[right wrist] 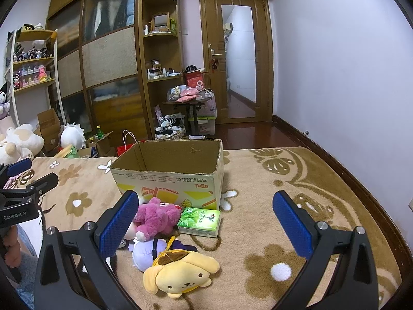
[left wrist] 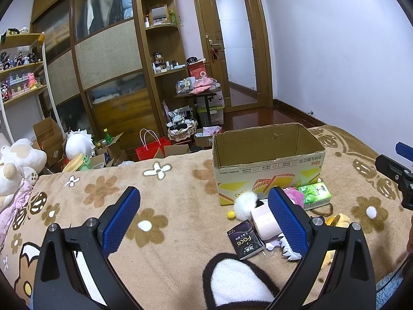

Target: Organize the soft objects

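Currently your right gripper (right wrist: 206, 230) hangs spread and empty above the blanket (right wrist: 258, 232). Nearest, at lower centre, lies the yellow dog plush (right wrist: 180, 271), long axis left-right, inside the jaw line toward the left finger. Farther, upper centre, stands the open cardboard box (right wrist: 167, 178). Your left gripper (left wrist: 204, 219), also spread, sits farther off.

A bed covered by a tan fleece blanket (right wrist: 258, 232), patterned with brown and white flowers, is shown. An open cardboard box (right wrist: 170, 178) is set upright on it. Just in front of the box, a pink plush (right wrist: 155, 218), a green tissue pack (right wrist: 200, 221), a pale purple plush (right wrist: 147, 252) and a yellow dog plush (right wrist: 180, 273) are laid close together. A black packet (left wrist: 245, 240), a pink roll (left wrist: 265, 222) and a white pompom (left wrist: 245, 204) are seen alongside.
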`<state>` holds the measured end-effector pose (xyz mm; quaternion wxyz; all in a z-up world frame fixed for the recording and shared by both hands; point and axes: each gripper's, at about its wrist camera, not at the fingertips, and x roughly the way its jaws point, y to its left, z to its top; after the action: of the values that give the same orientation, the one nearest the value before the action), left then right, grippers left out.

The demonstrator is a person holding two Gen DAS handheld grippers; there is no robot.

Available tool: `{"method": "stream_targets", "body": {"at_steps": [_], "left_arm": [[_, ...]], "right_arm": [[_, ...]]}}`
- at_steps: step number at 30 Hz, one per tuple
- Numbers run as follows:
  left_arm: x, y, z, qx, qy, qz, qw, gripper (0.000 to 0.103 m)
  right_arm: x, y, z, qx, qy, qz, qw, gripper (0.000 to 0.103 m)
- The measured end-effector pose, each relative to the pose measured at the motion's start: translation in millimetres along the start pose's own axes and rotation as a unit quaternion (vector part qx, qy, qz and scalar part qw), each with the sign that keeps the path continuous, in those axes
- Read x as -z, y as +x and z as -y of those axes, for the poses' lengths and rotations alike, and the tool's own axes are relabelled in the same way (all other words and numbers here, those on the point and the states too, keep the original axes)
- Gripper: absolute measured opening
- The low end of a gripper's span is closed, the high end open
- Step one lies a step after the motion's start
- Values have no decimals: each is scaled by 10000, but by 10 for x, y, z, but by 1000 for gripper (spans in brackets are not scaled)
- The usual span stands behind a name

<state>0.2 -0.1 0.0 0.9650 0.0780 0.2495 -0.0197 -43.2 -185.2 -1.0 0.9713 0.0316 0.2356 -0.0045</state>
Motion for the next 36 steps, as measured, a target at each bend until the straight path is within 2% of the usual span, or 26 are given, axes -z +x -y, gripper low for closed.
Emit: {"method": "stream_targets", "body": {"at_steps": [36], "left_arm": [[23,21,-3,-3,18,-13,10000,99]], "right_arm": [[-1,2,-3,1,0,-14,10000,103]]}}
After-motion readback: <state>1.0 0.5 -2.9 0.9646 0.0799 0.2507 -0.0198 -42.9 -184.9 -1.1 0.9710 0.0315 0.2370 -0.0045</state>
